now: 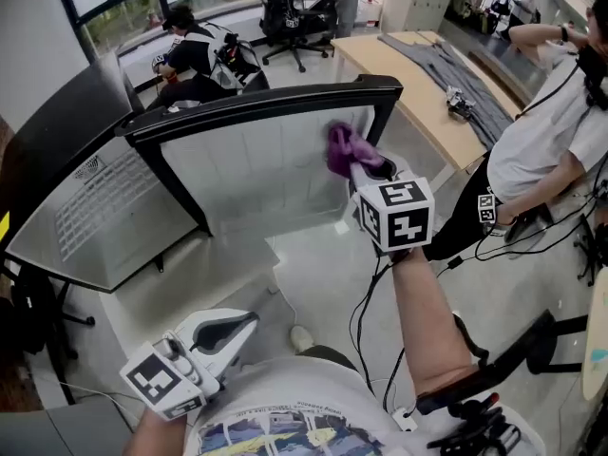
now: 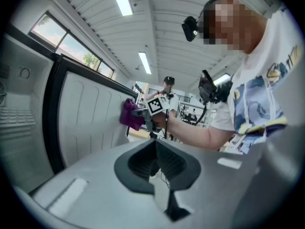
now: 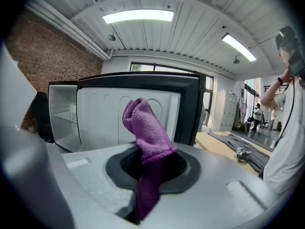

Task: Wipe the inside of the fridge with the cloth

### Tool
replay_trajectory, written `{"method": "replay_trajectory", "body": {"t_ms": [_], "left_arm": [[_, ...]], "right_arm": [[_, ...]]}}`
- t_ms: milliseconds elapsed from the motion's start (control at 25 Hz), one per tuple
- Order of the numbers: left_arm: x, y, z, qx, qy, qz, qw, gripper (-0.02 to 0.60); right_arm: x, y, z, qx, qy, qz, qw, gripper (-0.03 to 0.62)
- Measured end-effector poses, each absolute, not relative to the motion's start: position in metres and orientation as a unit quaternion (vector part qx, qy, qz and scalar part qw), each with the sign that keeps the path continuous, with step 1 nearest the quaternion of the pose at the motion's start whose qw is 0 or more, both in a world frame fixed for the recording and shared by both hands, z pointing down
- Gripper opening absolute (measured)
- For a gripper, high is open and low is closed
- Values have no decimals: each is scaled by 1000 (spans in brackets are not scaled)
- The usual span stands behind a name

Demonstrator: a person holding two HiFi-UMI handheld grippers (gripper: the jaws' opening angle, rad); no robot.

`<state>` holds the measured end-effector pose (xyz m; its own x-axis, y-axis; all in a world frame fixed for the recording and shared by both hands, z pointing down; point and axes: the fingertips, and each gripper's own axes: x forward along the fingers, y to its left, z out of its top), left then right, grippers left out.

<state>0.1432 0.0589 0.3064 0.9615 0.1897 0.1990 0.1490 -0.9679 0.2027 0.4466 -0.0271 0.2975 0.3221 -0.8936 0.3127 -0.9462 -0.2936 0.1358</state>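
The purple cloth point(image 1: 342, 147) is pinched by the right gripper point(image 1: 359, 166) at the fridge door point(image 1: 249, 174), inner side, near the top edge. The left gripper point(image 1: 239, 329) is pressed together w/ nothing in it, well below the door. The wiping step is judged in hand; next, strokes across the door panel are called for.

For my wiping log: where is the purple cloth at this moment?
In the head view, upper middle, the purple cloth is clamped in the right gripper, at the white inner panel of the open fridge door, near its black right edge.
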Motion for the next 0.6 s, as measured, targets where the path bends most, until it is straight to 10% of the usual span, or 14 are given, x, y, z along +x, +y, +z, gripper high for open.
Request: {"method": "replay_trajectory", "body": {"t_ms": [600], "left_arm": [[103,60,298,986,60,100,118,6]], "right_arm": [[311,-77,299,697,-702,60,133,54]]}}
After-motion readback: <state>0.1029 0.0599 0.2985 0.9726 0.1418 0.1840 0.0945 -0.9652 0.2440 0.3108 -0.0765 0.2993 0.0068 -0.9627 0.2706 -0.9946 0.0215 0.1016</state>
